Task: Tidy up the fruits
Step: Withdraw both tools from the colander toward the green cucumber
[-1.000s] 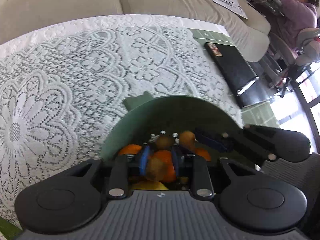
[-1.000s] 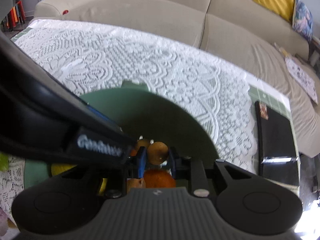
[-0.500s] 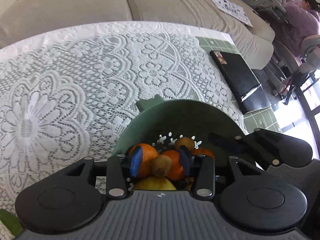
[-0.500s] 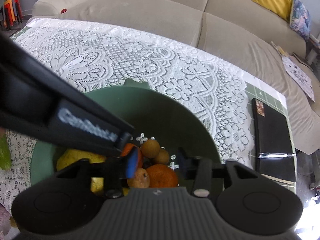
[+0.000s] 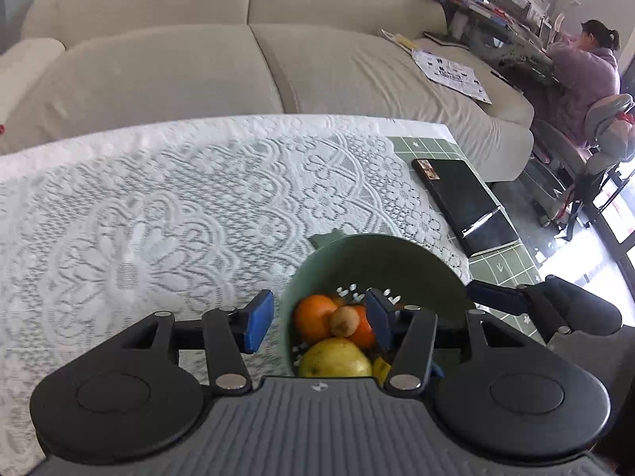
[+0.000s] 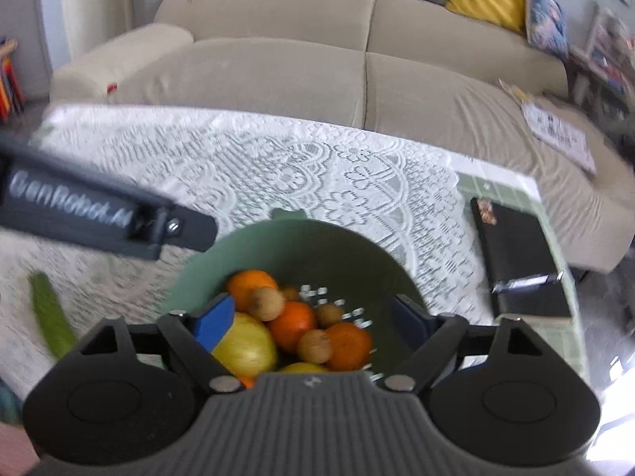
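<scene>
On the far left of the right wrist view a green vegetable [image 6: 51, 313], blurred and hard to name, lies on the lace tablecloth [image 6: 246, 166], well apart from the green colander [image 6: 317, 246]. The left gripper [image 5: 319, 319] has just been opening; its jaws stand apart with nothing pressed between the pads, one pad outside the colander's rim and the other over the fruit. In the colander [image 5: 381, 261] lie an orange [image 5: 315, 315], a small brown fruit [image 5: 344, 320], perhaps a kiwi or longan, and a yellow pear-like fruit [image 5: 337, 359].

The right gripper [image 6: 313, 319] has likewise just been opening, its jaws wide and empty above the pile: the yellow fruit [image 6: 248, 347], an orange [image 6: 293, 325], another orange [image 6: 351, 343] and several small brown fruits [image 6: 268, 302]. To the right, a black box [image 6: 516, 246] rests on the tiled table edge.

Judging by looks, the oranges are firm and fairly grippy, best taken across the middle. The yellow fruit seems heavier and smooth, and would bruise under a hard squeeze. The brown ones are light, round and apt to roll away, so they need a centred pinch. The colander itself looks like stiff light plastic, easiest held at its rim tab.
</scene>
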Action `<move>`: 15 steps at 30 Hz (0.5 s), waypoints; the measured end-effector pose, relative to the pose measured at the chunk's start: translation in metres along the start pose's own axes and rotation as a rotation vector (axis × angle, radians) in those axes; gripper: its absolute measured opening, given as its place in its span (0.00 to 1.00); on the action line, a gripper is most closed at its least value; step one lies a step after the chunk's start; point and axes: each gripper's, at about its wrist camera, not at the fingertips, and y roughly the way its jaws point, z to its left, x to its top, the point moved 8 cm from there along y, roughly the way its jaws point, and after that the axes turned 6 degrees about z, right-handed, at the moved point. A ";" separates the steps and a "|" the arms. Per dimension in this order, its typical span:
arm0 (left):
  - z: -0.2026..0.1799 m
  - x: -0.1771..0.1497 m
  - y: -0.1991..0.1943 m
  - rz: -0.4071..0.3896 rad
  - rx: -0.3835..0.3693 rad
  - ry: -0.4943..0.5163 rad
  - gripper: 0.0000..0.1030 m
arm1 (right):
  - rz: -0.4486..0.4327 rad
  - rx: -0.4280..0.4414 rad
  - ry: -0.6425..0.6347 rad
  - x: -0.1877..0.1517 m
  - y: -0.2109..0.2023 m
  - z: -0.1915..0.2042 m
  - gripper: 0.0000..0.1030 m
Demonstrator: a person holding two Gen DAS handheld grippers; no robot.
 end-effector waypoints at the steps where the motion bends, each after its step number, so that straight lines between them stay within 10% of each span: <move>1: 0.003 -0.004 -0.005 -0.002 0.008 0.003 0.62 | 0.000 0.021 0.028 -0.001 -0.004 0.002 0.84; 15: 0.076 -0.056 -0.070 -0.004 0.096 -0.059 0.63 | 0.011 0.169 0.025 -0.021 -0.039 0.089 0.89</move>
